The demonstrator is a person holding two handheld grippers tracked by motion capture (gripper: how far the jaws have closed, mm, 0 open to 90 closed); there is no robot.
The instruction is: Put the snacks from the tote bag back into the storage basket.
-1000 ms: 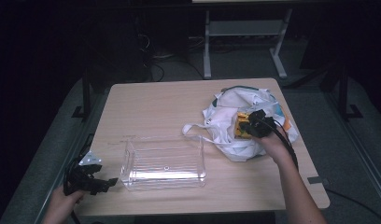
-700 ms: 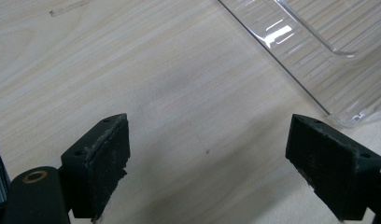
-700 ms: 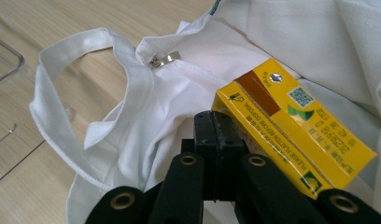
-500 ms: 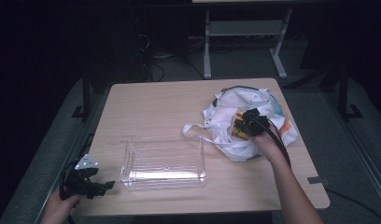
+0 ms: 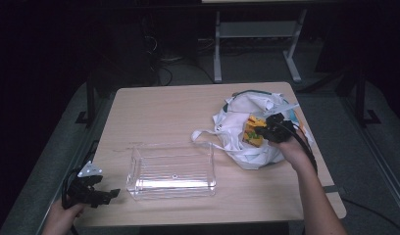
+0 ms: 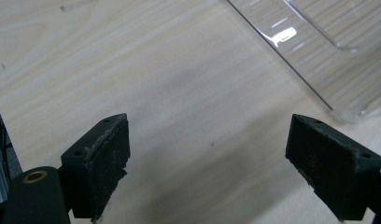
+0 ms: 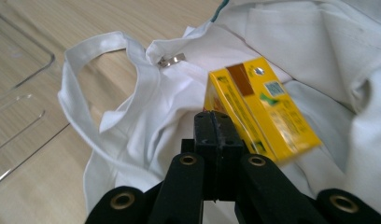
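Wooden tabletop [image 5: 173,110], dim room behind. Left gripper [image 5: 92,191] rests at the near left corner, jaws spread wide, nothing between; clear plastic container [image 5: 172,169] lies just to its right. Right gripper [image 7: 219,135] is clenched on the edge of a yellow carton [image 7: 263,107], which sits in the mouth of the white cloth bag [image 7: 146,107], long axis running away ahead-right of the jaws. Container lies well left of this claw. Right gripper view shows the pinch itself; high view only places it.
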